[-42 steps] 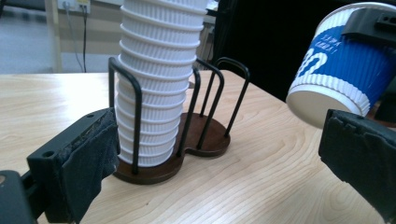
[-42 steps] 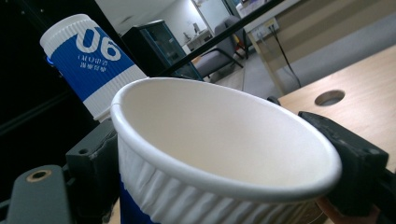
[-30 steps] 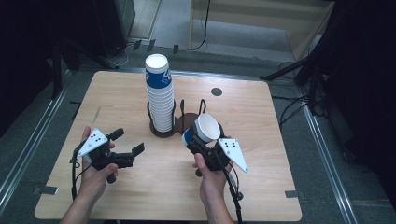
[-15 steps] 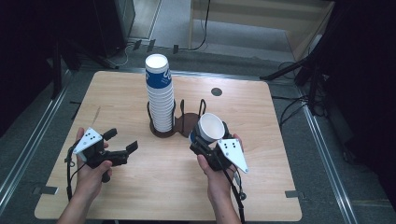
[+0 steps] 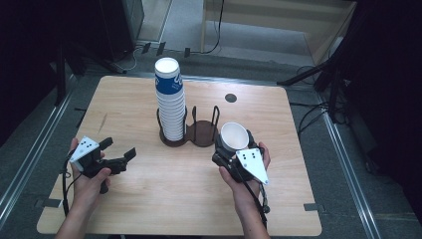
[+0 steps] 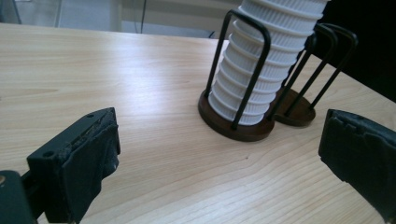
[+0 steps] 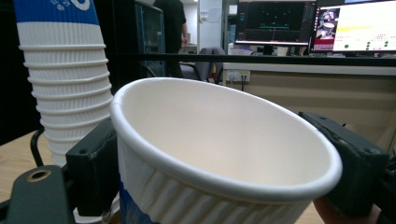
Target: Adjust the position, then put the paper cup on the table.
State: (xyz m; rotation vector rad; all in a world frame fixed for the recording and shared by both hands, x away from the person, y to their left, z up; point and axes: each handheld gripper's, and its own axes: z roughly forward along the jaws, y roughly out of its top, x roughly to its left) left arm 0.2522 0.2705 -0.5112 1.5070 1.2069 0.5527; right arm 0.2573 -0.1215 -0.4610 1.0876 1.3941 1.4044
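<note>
Since a second ago the right gripper [image 5: 230, 149] has drawn the paper cup [image 5: 234, 137] a little toward the person and rightward, off the holder's empty ring, while the left gripper [image 5: 118, 155] has slid down and left toward the table's near edge.

On the wooden table [image 5: 278, 199] the tall stack of cups [image 5: 169, 102] stands in the left ring of the dark wire holder [image 5: 201, 134]; the right ring is bare. The single cup sits just beside that ring, mouth up and tilted toward the camera, pinched across its ribbed wall by the right gripper's jaws.

The step in hand looks like carrying one cup between stack and empty ring. The next move probably calls for levelling the cup and lining it up between the wire uprights before lowering it.

The right hand [image 5: 244, 174] reaches forward with wrist straight. The left hand [image 5: 87, 172] rests low near the table's left edge, its jaws spread wide, holding nothing and pointed at the stack.
</note>
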